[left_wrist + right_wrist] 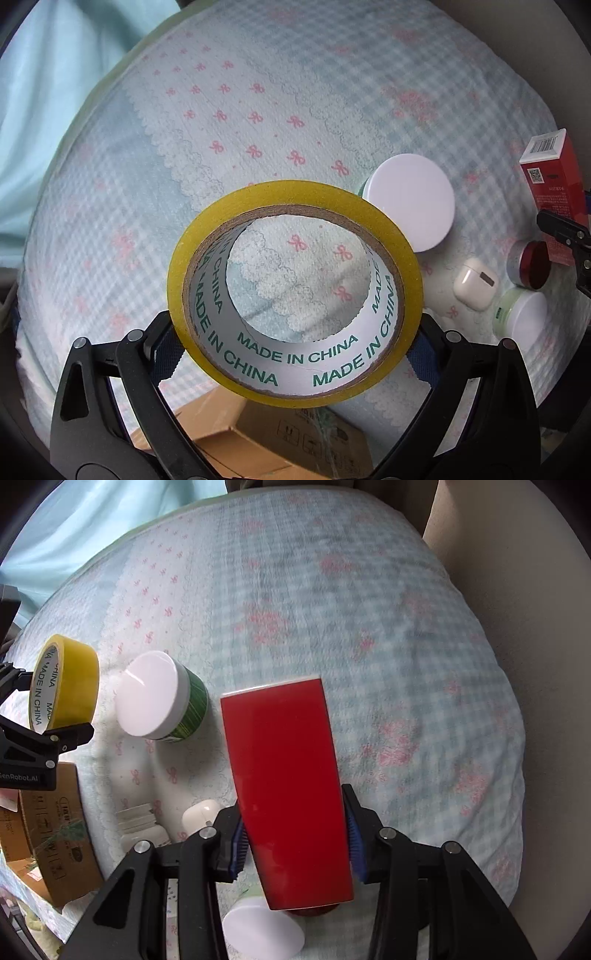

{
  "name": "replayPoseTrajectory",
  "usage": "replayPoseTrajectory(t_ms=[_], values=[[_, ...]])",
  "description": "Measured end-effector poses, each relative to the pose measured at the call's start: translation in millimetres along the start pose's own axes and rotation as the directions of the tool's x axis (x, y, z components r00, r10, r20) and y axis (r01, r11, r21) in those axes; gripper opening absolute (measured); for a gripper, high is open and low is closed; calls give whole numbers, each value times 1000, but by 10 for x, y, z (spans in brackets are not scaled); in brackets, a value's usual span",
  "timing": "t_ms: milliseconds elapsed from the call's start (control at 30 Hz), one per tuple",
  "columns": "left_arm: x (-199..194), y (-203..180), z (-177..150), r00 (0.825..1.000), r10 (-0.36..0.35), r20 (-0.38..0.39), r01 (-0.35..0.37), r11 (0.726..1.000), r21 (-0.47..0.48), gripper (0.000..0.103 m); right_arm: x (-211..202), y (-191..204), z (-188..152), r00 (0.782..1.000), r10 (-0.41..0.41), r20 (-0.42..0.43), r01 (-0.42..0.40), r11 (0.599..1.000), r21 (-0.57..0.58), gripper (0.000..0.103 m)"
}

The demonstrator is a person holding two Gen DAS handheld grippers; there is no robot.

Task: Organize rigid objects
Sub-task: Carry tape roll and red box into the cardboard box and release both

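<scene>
Now both grippers are loaded: left gripper [295, 354] spans the stiff, light tape [295, 291] across its rim; right gripper [293, 843] pinches the slick red box [284, 775] mid-sides.

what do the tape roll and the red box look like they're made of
Tape roll: glossy yellowish-clear plastic film wound on a brown cardboard core whose white liner reads MADE IN CHINA. Red box: probably coated cardboard, smooth glossy faces with white edges showing.
</scene>
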State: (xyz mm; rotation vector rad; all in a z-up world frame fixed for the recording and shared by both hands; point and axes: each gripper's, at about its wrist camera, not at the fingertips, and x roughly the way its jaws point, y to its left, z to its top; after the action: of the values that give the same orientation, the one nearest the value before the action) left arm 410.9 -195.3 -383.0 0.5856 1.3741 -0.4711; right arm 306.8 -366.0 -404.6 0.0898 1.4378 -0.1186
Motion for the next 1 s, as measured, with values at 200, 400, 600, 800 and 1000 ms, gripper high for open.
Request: replayPoseTrajectory(t_ms=[200,400,600,800,1000], values=[[-918,88,-394,993,4,122,7,996,-90,96,-743,58,-43,996,32,82,-28,999,-44,41],[-1681,357,-1077,977,32,210,14,977,-213,96,-1473,506,-103,986,91,139,-70,986,-153,41],[-2033,894,-1929,968,67,242,16,945,-326,96,-1997,1266,-318,975,160,157,-118,961,-250,41],[-2049,1387,-2719,967,109,230,-23,937,-347,96,-2154,2110,-569,961,234,147,-193,949,-249,41],[-1581,1819,-3147,982,93,166,-27,931,-363,96,-1904,2801,-667,950,296,98,-272,940,-204,41]])
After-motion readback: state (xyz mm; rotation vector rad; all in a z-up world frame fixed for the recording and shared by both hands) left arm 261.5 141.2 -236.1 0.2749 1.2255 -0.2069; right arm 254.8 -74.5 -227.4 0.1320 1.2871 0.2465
